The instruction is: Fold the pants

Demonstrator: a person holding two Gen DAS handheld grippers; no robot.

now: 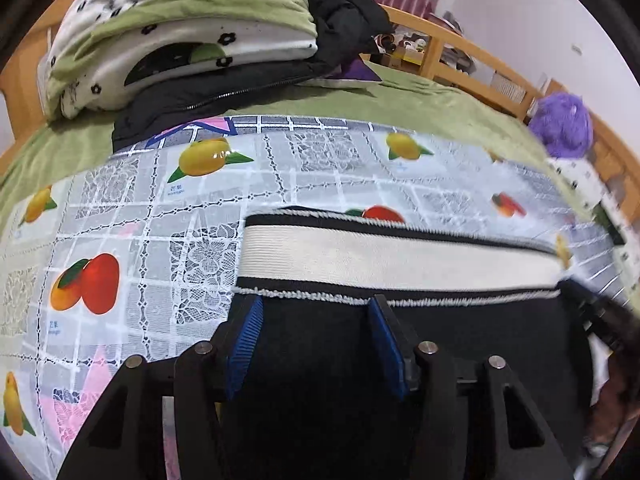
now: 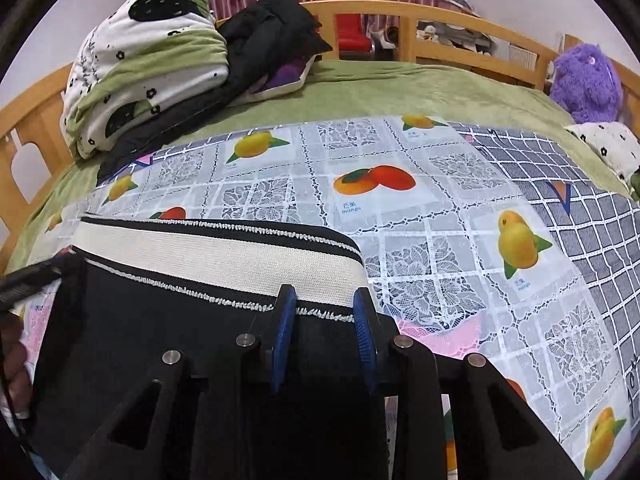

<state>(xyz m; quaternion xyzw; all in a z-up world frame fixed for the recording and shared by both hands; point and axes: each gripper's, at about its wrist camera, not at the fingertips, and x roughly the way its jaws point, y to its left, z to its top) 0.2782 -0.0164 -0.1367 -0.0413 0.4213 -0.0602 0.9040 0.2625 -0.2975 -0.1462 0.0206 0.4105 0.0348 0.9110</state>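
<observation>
**Waistband square to both grippers on the fruit-print cloth**

Here the black pants lie flat on the fruit-print tablecloth that covers the near part of the bed, with the cream-and-black striped waistband at the far end of the garment. The waistband's long axis runs side to side across both views, so the pants' length runs from it back toward the cameras. The left gripper hangs over the waistband's left end, its blue pads apart and black cloth lying between them, with no visible pinch. The right gripper hangs over the waistband's right end, its pads closer together but also apart, astride the white stitched edge. Toward the far-left corner of the green bed sheet sits a folded flower-print quilt on a black jacket. A purple plush toy sits at the far-right edge. No container is in view
</observation>
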